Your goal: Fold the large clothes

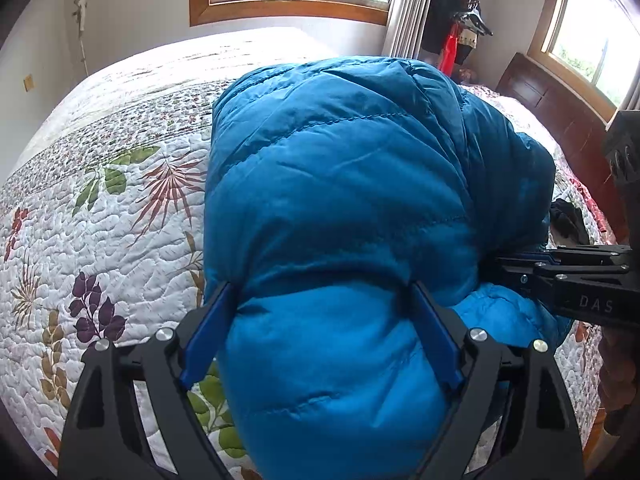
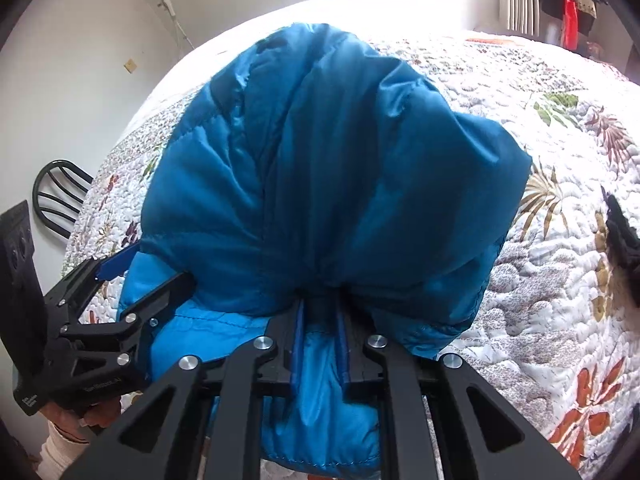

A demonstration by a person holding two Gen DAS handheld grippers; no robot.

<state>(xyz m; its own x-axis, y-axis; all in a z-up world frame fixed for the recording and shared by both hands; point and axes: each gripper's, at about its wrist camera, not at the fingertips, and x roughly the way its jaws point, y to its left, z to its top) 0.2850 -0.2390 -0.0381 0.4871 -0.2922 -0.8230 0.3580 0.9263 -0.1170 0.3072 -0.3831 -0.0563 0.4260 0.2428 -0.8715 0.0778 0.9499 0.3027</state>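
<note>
Spreading under everything, the white quilted bedspread with a leaf-and-flower print [image 1: 120, 208] leaves wide open room beyond and to the left of the puffy blue down jacket [image 1: 340, 184], which sits bunched in a mound on the bed, while a small black item [image 2: 620, 236] lies close on the right. To fold it well, I judge both hands should lower their edge together and flatten the mound. The left gripper [image 1: 324, 300] has fingers set wide, pressing a thick roll of jacket, and the right gripper [image 2: 320, 320] has fingers nearly together, pinching a thin fold.
</note>
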